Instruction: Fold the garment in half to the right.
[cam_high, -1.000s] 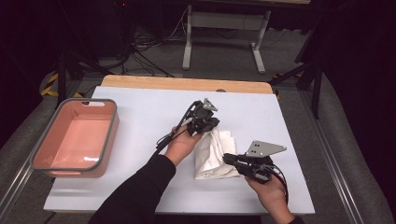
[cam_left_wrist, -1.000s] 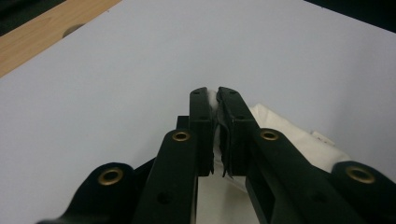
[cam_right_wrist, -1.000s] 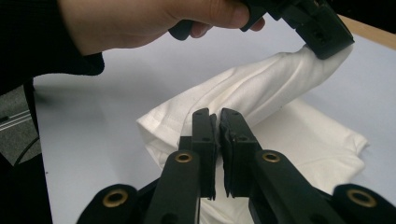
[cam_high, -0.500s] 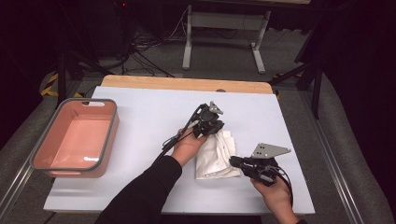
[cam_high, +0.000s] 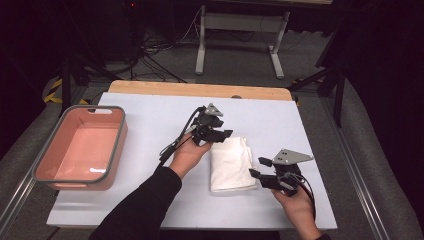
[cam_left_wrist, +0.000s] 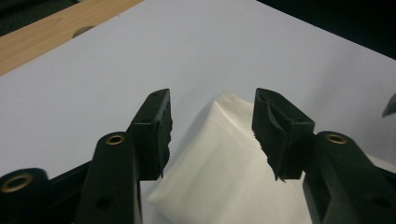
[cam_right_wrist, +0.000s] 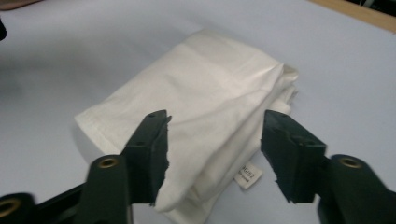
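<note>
Both pairs of our fingers stand apart, having just been opening, and neither presses on anything. On our left gripper (cam_high: 216, 134) the fingers (cam_left_wrist: 152, 133) frame a raised corner of the cloth (cam_high: 231, 163), which sits between them without touching either pad. On our right gripper (cam_high: 261, 168) the fingers (cam_right_wrist: 149, 154) likewise straddle the near end of the cloth, clear of it on both sides.

We see the cloth lying folded into a thick white oblong on the table (cam_high: 150, 110), right of centre, between our two grippers. Our left gripper is at its far left corner and our right gripper just beside its near right edge. From the right gripper view the folded layers bunch at the far end, and a small label (cam_right_wrist: 247, 175) sticks out from under the near edge.

We also see a pink bin (cam_high: 80, 150) at the table's left side, well apart from the cloth.
</note>
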